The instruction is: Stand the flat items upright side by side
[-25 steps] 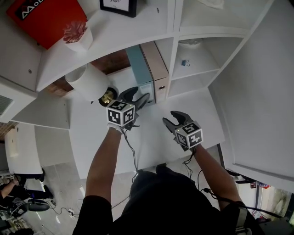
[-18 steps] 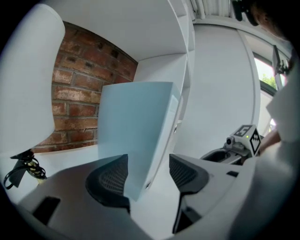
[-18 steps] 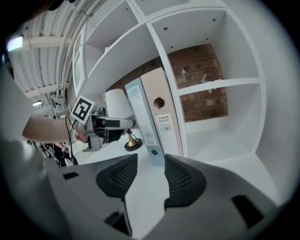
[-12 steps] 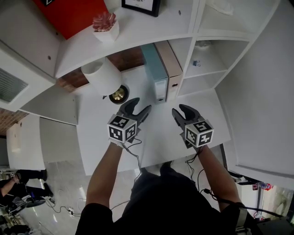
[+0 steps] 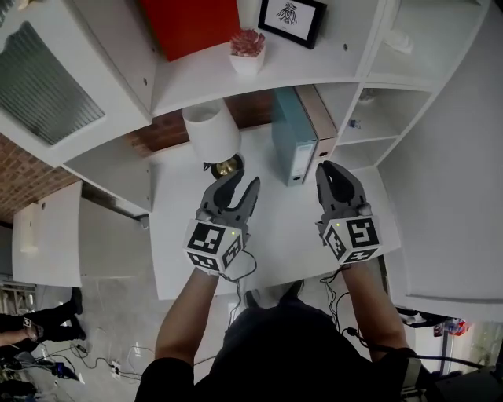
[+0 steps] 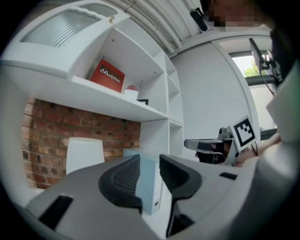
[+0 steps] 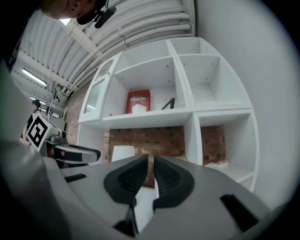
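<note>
Two binders stand upright side by side at the back of the white desk (image 5: 275, 243): a light blue one (image 5: 292, 145) and a tan one (image 5: 318, 126) to its right. My left gripper (image 5: 240, 182) hovers in front of them, its jaws closing with a clear gap and nothing between them. In the left gripper view the blue binder (image 6: 149, 187) shows far beyond the left gripper (image 6: 150, 176). My right gripper (image 5: 339, 174) hovers in front of the tan binder, jaws closing to a thin slit, empty. The right gripper view shows the same thin slit on the right gripper (image 7: 151, 171).
A white lamp shade (image 5: 211, 133) with a brass base (image 5: 228, 165) stands left of the binders. The shelf above carries a red box (image 5: 192, 23), a small potted plant (image 5: 247, 51) and a framed picture (image 5: 292, 16). White cubbies (image 5: 369, 118) adjoin the desk at the right.
Both grippers have drawn back from the binders toward the desk's front. Their jaws have narrowed, the right nearly together. The head camera has tilted, showing more of the upper shelf.
</note>
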### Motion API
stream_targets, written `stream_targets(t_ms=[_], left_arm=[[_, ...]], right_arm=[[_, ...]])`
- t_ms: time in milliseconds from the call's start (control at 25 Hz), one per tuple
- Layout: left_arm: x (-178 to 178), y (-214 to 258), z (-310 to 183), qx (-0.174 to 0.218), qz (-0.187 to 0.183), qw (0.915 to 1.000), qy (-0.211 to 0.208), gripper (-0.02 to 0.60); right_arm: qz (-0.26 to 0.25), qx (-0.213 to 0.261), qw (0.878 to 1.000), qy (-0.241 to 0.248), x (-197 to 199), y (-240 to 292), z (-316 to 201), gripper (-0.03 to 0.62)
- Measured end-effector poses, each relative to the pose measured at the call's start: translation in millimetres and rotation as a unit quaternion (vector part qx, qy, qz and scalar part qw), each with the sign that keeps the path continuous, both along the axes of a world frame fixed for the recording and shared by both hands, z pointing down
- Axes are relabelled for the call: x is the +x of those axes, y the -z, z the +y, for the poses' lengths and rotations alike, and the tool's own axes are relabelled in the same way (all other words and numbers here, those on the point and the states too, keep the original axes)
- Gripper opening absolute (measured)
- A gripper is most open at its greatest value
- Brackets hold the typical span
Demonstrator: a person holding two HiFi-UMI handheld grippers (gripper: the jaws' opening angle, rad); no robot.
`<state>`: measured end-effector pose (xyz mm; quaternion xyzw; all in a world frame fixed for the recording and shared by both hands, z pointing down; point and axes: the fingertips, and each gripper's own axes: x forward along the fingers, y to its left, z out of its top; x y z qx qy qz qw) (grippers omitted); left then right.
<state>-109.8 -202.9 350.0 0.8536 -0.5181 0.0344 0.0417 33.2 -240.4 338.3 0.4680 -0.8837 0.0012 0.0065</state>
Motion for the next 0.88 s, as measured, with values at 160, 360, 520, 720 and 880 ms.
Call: stream_targets(t_ms=[160,360,520,720,880], left_arm=[[-18,43,12,0.043,-0.006,0.9984,0.036,0.101],[-37,77,28,0.080,0.008,0.9956,0.048,0.095],[-51,84,40,0.089,0.013,0.9949,0.045,0.095],[-61,84,50,0.093,0.012,0.9949,0.036,0.094],[-69,81,54,0.094,0.011,0.9950,0.030,0.094]], right_arm=[[0.000,0.051,0.999,-0.006,-18,44,19,0.028],[0.003,0.081,0.997,-0.012,-34,68,37,0.017],[0.013,0.086,0.996,-0.023,-39,71,45,0.012],[0.024,0.088,0.995,-0.045,-40,72,52,0.003],[0.027,0.091,0.994,-0.053,-46,74,59,0.000]])
